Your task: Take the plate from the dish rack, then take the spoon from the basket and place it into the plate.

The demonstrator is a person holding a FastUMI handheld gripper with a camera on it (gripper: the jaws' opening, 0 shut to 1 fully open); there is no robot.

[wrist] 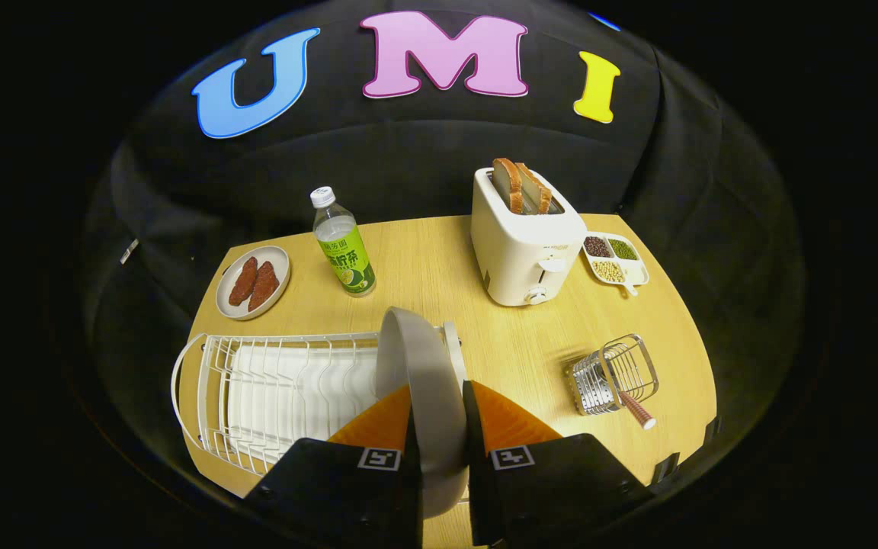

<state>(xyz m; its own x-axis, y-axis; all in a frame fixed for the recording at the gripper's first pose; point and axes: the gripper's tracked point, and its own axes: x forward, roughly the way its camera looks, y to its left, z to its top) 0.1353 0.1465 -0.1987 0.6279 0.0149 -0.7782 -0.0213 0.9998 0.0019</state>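
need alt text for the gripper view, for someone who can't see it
The gripper is shut on an upright plate at the right end of a white dish rack. To the right a wire basket holds a spoon; beyond stand a toaster and a bottle.

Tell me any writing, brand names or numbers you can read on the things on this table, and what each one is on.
Bottle label: printed characters, too blurred to read with confidence.
Toaster front: a tiny mark, too small to read.
Square markers on the gripper, whose fingers clamp the plate: patterns only, no words.
Nothing else carries text.
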